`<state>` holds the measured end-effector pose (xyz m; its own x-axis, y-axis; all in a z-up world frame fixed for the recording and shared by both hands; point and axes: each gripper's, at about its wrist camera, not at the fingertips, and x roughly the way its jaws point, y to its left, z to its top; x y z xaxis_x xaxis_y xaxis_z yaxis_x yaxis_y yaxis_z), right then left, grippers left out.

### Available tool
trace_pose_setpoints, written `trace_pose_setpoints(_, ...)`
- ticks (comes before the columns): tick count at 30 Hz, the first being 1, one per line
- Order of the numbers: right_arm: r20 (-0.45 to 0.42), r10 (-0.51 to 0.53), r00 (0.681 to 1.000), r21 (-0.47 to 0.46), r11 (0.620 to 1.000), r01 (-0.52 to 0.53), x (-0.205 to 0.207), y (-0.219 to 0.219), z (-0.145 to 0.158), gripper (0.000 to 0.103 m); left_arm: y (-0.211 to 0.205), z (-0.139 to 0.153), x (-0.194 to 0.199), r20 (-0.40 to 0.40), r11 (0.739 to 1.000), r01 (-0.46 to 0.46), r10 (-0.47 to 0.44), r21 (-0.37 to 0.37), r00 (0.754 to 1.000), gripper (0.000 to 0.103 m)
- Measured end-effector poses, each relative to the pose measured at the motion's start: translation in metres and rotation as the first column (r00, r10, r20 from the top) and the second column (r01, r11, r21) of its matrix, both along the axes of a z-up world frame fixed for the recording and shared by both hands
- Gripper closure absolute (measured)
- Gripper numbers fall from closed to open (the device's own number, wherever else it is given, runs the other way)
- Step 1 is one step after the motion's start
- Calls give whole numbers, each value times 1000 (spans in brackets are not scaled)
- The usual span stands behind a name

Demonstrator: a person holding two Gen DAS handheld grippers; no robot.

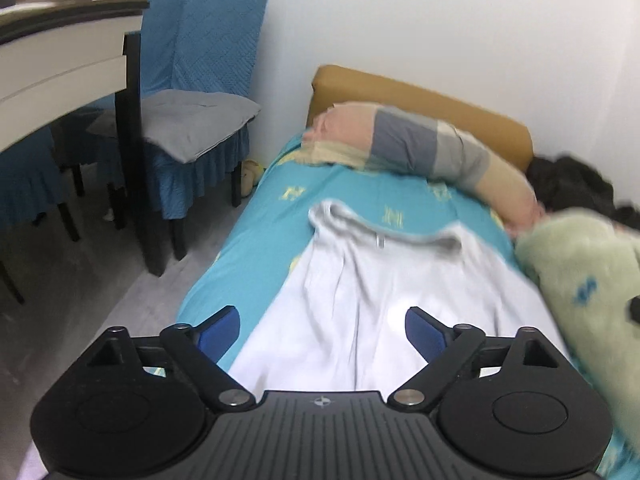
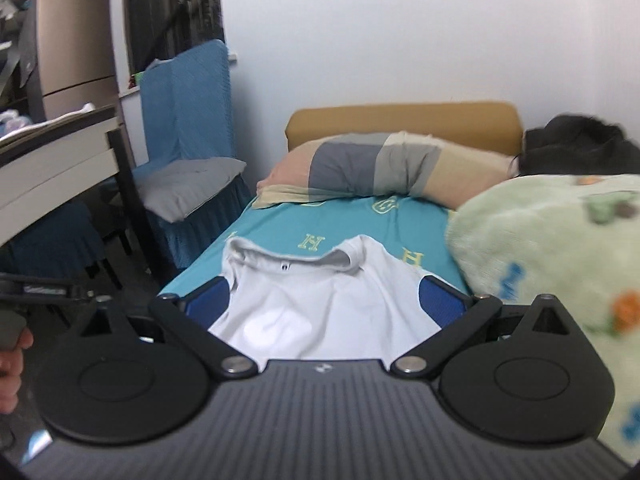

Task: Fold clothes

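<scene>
Across the frame's middle, a white shirt (image 2: 320, 300) lies spread on the bed (image 2: 280, 224).
Both hand-held grippers, left (image 1: 322, 330) and right (image 2: 324, 300), hover released; pinching seams squarely would likely fold cleanest.

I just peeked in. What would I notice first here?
A white T-shirt lies spread on the turquoise bedsheet, collar toward the striped pillow at the headboard. Both open claws, left and right, hang over it. A fluffy green blanket bulges on the right.
</scene>
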<state>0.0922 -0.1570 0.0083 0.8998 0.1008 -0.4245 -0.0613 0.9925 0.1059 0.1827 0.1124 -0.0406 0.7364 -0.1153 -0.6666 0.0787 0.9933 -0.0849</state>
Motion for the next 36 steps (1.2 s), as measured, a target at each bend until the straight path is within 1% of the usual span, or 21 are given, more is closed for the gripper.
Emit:
trace_pose_setpoints(1, 5, -3, 1000, -2, 1000, 3, -22, 2, 0, 0, -2, -2, -10, -21, 1000, 0, 0, 18, 1000, 21)
trace_pose_setpoints(2, -3, -3, 1000, 15, 1000, 3, -42, 3, -1, 0, -3, -4, -19, -45, 999, 0, 2, 36, 999, 21)
trace_pose_setpoints(3, -24, 2, 1000, 43, 999, -1, -60, 4, -3, 0, -5, -6, -25, -80, 999, -1, 4, 38, 997, 23)
trace_pose_setpoints(4, -45, 11, 999, 74, 997, -8, -74, 3, -6, 0, -6, -8, -28, -95, 999, 2, 1, 33, 995, 26)
trace_pose_setpoints(5, -63, 24, 998, 99, 995, -17, -86, 3, -8, 0, -7, -9, -30, -108, 1000, 6, -3, 27, 994, 27)
trace_pose_setpoints(6, -71, 37, 997, 118, 993, -29, -98, 3, -10, 0, -9, -10, -34, -101, 1000, 10, -7, 29, 995, 27)
trace_pose_setpoints(9, -31, 35, 999, 124, 992, -31, -122, -2, -21, 0, -18, -19, -38, -48, 997, 53, -50, 59, 998, 27)
trace_pose_setpoints(11, -38, 5, 999, 142, 990, 0, -126, -8, -31, 0, -24, -28, -37, -28, 992, 93, -91, 91, 996, 29)
trace_pose_setpoints(14, -79, -12, 997, 201, 979, 27, -118, -21, -46, 0, -29, -45, -34, -9, 984, 131, -131, 123, 991, 32)
trace_pose_setpoints(18, -107, -35, 994, 216, 975, 57, -102, -28, -66, 0, -36, -71, -28, 18, 970, 172, -178, 174, 984, 34)
trace_pose_setpoints(20, -124, -40, 991, 230, 971, 68, -94, -32, -75, 0, -39, -86, -18, 14, 959, 191, -199, 209, 980, 38)
trace_pose_setpoints(21, -135, -40, 990, 240, 968, 72, -90, -34, -79, 0, -42, -94, -14, -2, 951, 203, -208, 233, 978, 44)
trace_pose_setpoints(22, -146, -40, 988, 249, 965, 76, -86, -36, -83, 0, -45, -101, -11, -19, 941, 218, -220, 259, 975, 55)
trace_pose_setpoints(24, -161, -39, 986, 266, 961, 81, -78, -40, -91, 0, -50, -114, -5, -32, 923, 248, -250, 293, 968, 67)
trace_pose_setpoints(25, -155, -33, 987, 268, 961, 74, -77, -40, -92, 0, -50, -117, -4, -34, 918, 252, -254, 306, 967, 77)
trace_pose_setpoints(26, -150, -29, 988, 269, 961, 69, -75, -40, -92, 0, -51, -119, -3, -37, 913, 255, -257, 319, 966, 83)
trace_pose_setpoints(27, -146, -27, 989, 269, 961, 66, -73, -41, -93, 0, -49, -119, -2, -33, 914, 246, -249, 324, 968, 94)
trace_pose_setpoints(29, -146, -22, 989, 300, 952, 65, -70, -43, -94, 0, -39, -107, 1, 17, 942, 191, -203, 277, 979, 95)
trace_pose_setpoints(31, -162, -17, 987, 340, 938, 72, -68, -45, -98, 0, -21, -84, 8, 71, 976, 113, -128, 185, 989, 96)
trace_pose_setpoints(33, -177, -12, 984, 373, 924, 78, -66, -47, -103, 0, 2, -68, 33, 95, 987, 40, -55, 155, 994, 97)
trace_pose_setpoints(36, -164, -14, 986, 374, 924, 75, -62, -46, -108, 0, 36, -43, 72, 126, 991, -69, 55, 113, 991, 97)
